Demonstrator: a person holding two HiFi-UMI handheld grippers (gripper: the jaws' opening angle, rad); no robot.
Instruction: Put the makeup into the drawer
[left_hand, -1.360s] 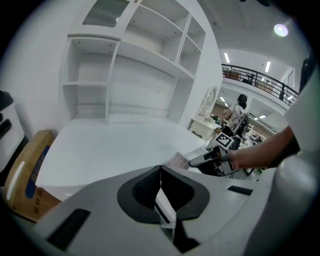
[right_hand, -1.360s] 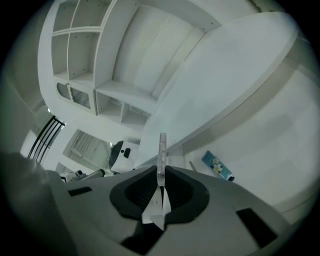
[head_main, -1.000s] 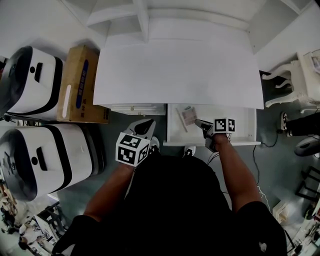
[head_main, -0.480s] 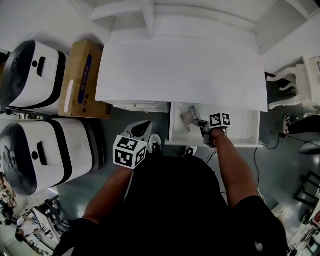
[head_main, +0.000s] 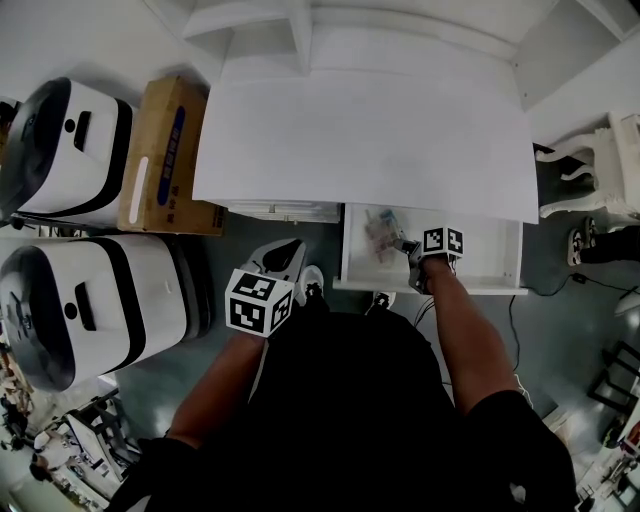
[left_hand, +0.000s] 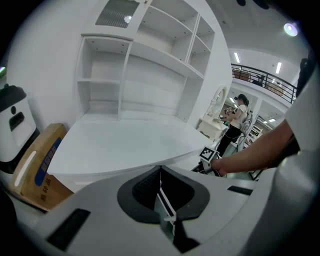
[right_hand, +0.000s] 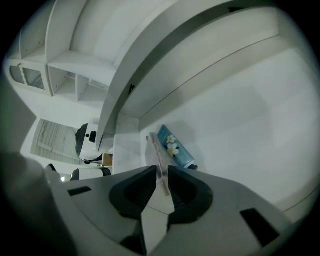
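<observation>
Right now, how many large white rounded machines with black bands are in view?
2, both left of the white desk: one white rounded machine beside the brown cardboard box, the other machine below it. More may lie out of frame.

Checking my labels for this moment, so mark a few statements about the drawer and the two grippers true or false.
1. The drawer under the desk is pulled open. True.
2. The right gripper is empty. False: its jaws are shut on a thin flat item, held over the drawer's floor.
3. A blue tube with a flower print lies in the drawer. True.
4. The left gripper reaches into the drawer. False: it hangs outside, to the left of the drawer, with its jaws together and nothing between them.
5. A cardboard box sits on the desk top. False: it stands beside the desk, at the desk's left.
</observation>
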